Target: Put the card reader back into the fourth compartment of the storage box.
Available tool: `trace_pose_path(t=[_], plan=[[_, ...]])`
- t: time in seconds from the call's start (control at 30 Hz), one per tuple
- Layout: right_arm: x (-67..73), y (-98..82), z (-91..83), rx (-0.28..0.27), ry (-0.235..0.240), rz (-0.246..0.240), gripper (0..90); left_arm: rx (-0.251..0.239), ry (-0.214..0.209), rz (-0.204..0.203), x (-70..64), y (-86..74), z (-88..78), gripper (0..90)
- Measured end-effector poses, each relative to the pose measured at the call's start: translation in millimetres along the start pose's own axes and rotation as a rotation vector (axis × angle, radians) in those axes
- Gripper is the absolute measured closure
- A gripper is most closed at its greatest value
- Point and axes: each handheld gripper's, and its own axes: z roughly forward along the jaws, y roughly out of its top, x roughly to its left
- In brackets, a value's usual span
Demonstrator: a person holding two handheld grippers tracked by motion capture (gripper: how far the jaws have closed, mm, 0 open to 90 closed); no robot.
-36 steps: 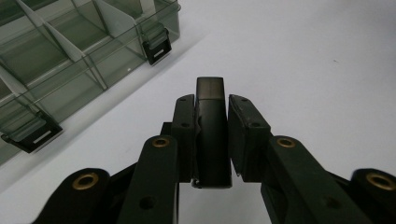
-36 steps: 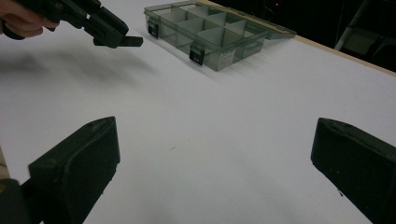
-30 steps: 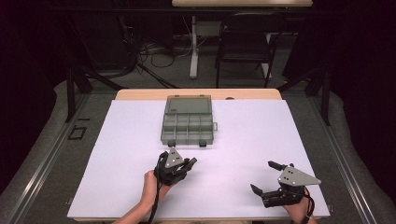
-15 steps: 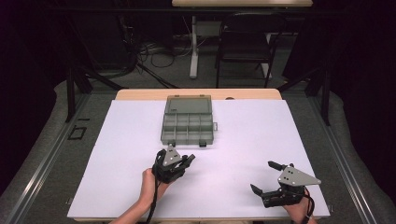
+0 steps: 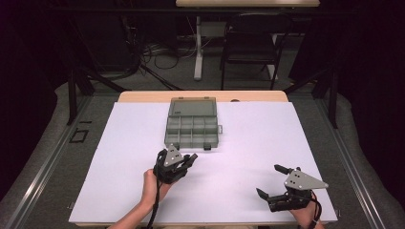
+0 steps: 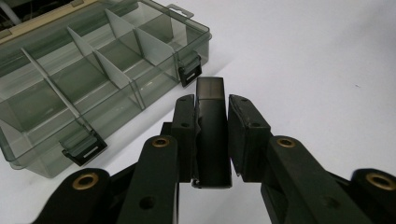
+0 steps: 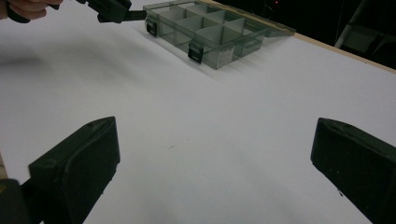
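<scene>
Currently clamped in left gripper (image 6: pixel 211 140) jaws: dark block (image 6: pixel 211 126), near organizer box (image 5: pixel 192 128); right gripper (image 5: pixel 277 182) jaws apart, idle; placement into compartment still pending.

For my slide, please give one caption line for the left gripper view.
Left gripper shut on a dark flat piece, near the open compartment box.

A black chair (image 5: pixel 250 40) and tangled cables (image 5: pixel 157 55) sit beyond the table (image 5: pixel 143 97).
</scene>
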Motion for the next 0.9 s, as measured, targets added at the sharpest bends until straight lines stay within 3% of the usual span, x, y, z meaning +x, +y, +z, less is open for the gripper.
trace_pose_path(t=[0.9], plan=[[-0.2,-0.1,0.3,0.009,0.002,0.003,0.9,-0.034,0.032,-0.006,14.5,12.3,4.5,73.7]])
